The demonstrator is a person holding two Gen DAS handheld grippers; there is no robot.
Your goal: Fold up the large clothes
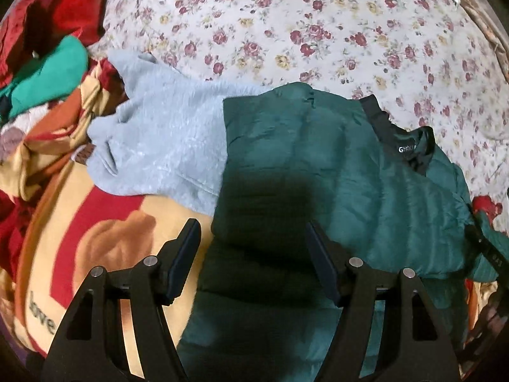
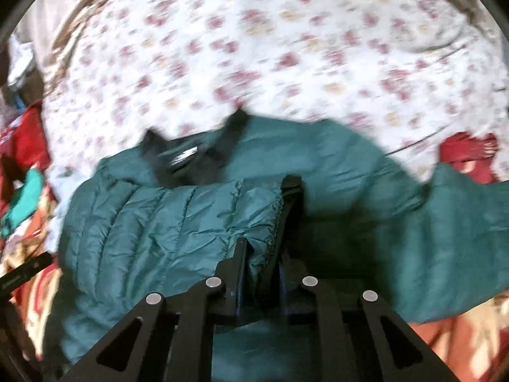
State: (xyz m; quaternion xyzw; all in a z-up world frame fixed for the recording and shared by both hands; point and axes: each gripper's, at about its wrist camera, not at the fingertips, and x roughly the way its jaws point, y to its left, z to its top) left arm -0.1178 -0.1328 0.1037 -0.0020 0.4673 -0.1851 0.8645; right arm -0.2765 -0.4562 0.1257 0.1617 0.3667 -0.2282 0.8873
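One green puffer jacket point(image 1: 318, 165) lies on the bed, over a floral sheet point(image 1: 318, 25) and a patterned blanket point(image 1: 105, 222), collar toward the far side. The right tool point(image 2: 262, 254) is clamped on the jacket's front edge, by the black zipper placket point(image 2: 291, 210), with quilted fabric bunched between its fingers. The left tool point(image 1: 253, 248) hangs spread wide above the jacket's near-left part, gripping nothing. Judged risks: the slick shell could slide out of the right tool's narrow pinch if pulled fast, letting the panel drop skewed; the right view is motion-blurred, so speed may be a factor. With the left tool not pinning anything, the whole jacket could drag across the sheet instead of folding. A fold swept leftward could catch the grey fleece garment point(image 1: 165, 146) touching the jacket's left edge. Count: one jacket, one grey fleece, two tools, one heap of red and green clothes point(image 1: 47, 47) far left, pieces not separable.
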